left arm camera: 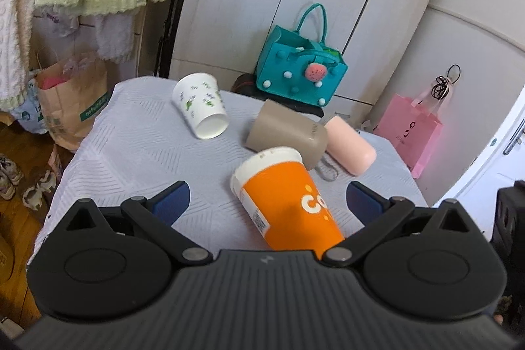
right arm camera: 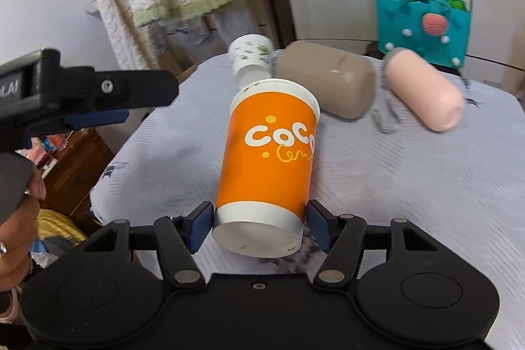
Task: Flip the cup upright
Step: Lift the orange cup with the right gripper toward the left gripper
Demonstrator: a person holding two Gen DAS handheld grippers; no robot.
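An orange paper cup (right arm camera: 267, 153) with white "CoCo" lettering is held tilted, rim pointing away, base toward the right wrist camera. My right gripper (right arm camera: 259, 222) is shut on the cup's white base band, one blue pad on each side. The cup also shows in the left wrist view (left arm camera: 285, 205), between the spread fingers of my left gripper (left arm camera: 267, 200), which is open and not touching it. The left gripper appears in the right wrist view (right arm camera: 95, 97) at the left, above the table edge.
On the white cloth-covered table (left arm camera: 131, 153) lie a white printed paper cup (left arm camera: 201, 105), a beige mug (left arm camera: 287, 130) and a pink cup (left arm camera: 351, 145), all on their sides. A teal bag (left arm camera: 300, 72) stands behind. Paper bags and hanging clothes are around.
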